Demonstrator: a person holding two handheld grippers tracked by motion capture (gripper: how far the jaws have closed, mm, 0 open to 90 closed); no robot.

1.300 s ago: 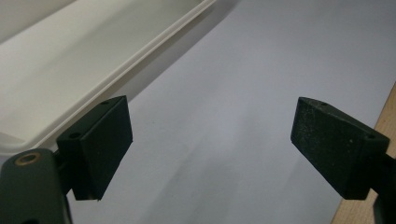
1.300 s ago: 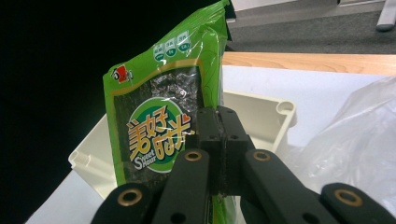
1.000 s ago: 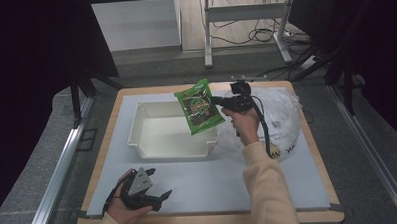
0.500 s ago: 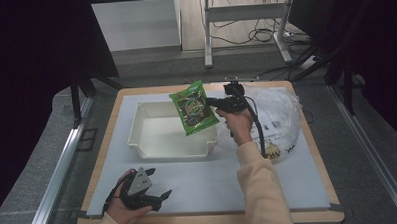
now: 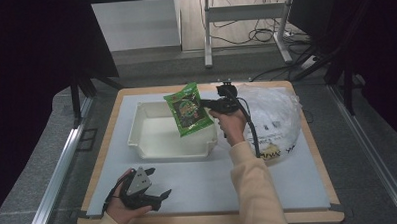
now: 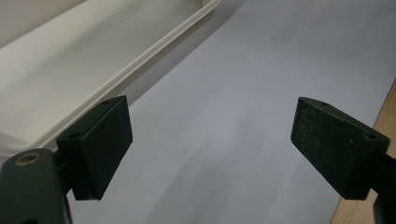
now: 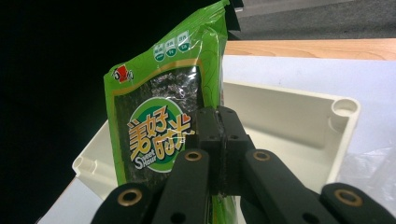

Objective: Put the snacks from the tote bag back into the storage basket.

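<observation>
A green snack packet (image 5: pixel 188 115) hangs in the air above the right part of the white tray (image 5: pixel 137 128). My right gripper (image 5: pixel 205 106) is shut on the packet's edge, its jaws pressed together on the green packet (image 7: pixel 159 130) over the white tray (image 7: pixel 299 116) in the right gripper view. My left gripper (image 5: pixel 162 194) rests low near the table's front edge at the left, jaws wide apart with nothing between them. In the left gripper view my left gripper (image 6: pixel 210 149) stands over bare white mat, with the tray's rim (image 6: pixel 140 70) at upper left.
A crumpled clear plastic bag (image 5: pixel 274 119) with items inside lies right of the tray, behind the right forearm. The white mat (image 5: pixel 199 182) sits on a wooden board (image 5: pixel 328 172). A metal rail (image 5: pixel 58 167) runs along the left.
The right gripper has carried the green packet leftward, from beside the tray's right end to over the tray. The left gripper has stayed put.
</observation>
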